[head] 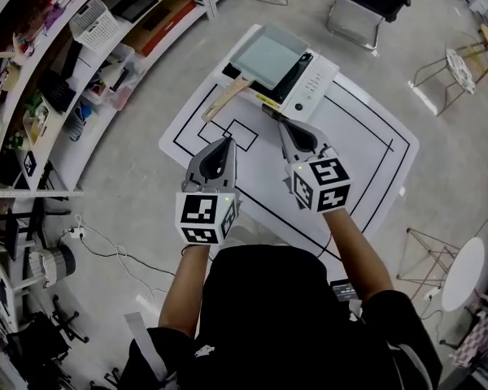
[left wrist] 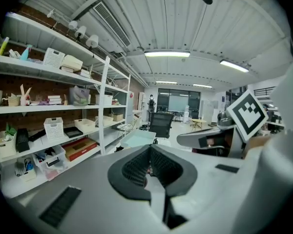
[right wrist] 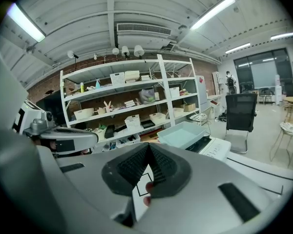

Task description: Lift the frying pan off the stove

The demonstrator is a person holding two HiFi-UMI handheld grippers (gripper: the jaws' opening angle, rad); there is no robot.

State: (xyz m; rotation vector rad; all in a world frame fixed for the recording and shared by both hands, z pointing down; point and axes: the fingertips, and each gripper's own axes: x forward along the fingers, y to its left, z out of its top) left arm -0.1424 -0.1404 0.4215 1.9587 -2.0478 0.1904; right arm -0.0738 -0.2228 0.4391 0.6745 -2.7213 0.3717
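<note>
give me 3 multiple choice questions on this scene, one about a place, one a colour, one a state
1. Where is the frying pan?
A) on the stove
B) on the floor
C) on a shelf

2. What colour is the pan's handle?
A) red
B) pale wood
C) black

3. How is the left gripper?
A) wide open
B) clamped on the handle
C) shut, holding nothing

Answers:
1 A, the pan sits on top of the white stove.
2 B, the handle shows light tan.
3 C, its jaws meet with nothing between them, short of the handle.
</note>
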